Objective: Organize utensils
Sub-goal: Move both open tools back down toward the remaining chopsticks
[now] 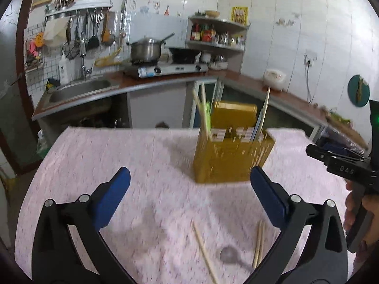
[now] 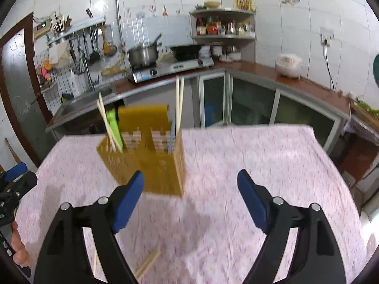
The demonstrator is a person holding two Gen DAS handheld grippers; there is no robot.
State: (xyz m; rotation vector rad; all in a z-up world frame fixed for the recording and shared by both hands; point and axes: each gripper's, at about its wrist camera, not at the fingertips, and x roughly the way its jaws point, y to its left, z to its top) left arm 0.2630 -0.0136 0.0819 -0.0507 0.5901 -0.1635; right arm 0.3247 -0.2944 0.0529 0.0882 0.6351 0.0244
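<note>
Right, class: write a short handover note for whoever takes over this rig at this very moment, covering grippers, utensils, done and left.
Left gripper: open, empty.
Right gripper: open, empty.
Holder: yellow, upright on the pink table, ahead of both grippers.
Done: chopsticks and a green utensil stand in the holder.
Left: loose chopsticks and a spoon lie on the table near the left gripper; still to go in.

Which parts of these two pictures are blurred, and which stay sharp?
Left wrist view: the yellow utensil holder, the tablecloth and the loose chopsticks are smeared; the left gripper is sharp. Right wrist view: the same holder and cloth are smeared, the right gripper sharp. Both bend straight lines.
</note>
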